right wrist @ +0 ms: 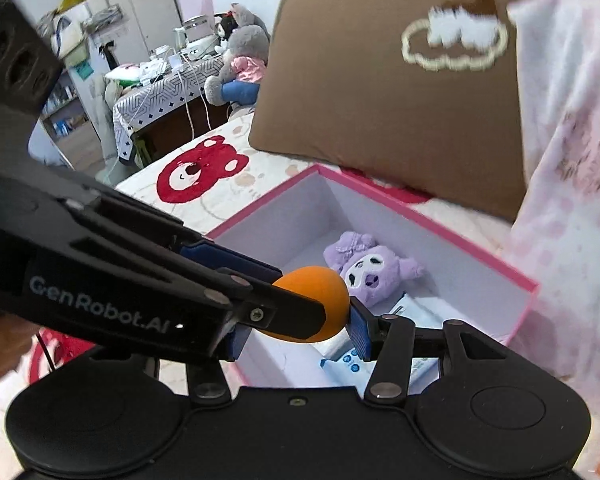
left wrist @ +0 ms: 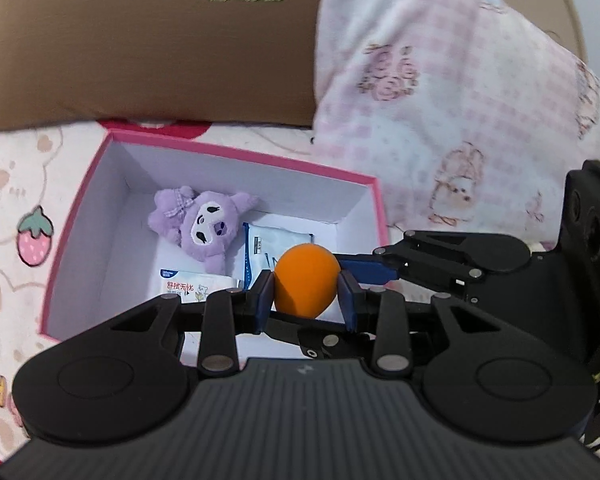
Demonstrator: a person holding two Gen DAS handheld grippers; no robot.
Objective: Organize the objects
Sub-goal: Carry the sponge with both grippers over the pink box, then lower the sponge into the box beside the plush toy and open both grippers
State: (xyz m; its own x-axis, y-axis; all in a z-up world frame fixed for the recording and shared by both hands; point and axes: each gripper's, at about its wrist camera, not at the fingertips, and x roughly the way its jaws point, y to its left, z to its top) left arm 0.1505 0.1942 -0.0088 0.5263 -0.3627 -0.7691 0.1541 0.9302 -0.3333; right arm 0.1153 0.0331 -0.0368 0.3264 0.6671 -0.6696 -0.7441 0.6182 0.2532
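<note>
An orange egg-shaped ball (left wrist: 306, 280) (right wrist: 312, 304) hangs over the open pink box (left wrist: 239, 152) (right wrist: 420, 216). My left gripper (left wrist: 306, 300) is shut on it, with a blue pad on each side. My right gripper (left wrist: 352, 270) reaches in from the right in the left wrist view and touches the same ball. In the right wrist view my right gripper (right wrist: 297, 334) has its right pad against the ball, while the left gripper (right wrist: 300, 304) hides its other pad. Inside the box lie a purple plush toy (left wrist: 203, 228) (right wrist: 372, 272) and white and blue packets (left wrist: 275, 248) (right wrist: 348, 360).
The box rests on a bedsheet (left wrist: 15, 184) printed with bears and strawberries. A brown pillow (left wrist: 159, 60) (right wrist: 380, 100) and a pink checked blanket (left wrist: 460, 120) lie right behind it. Past the bed's edge stands a cluttered table (right wrist: 167, 76), with a grey plush (right wrist: 243, 52) beside it.
</note>
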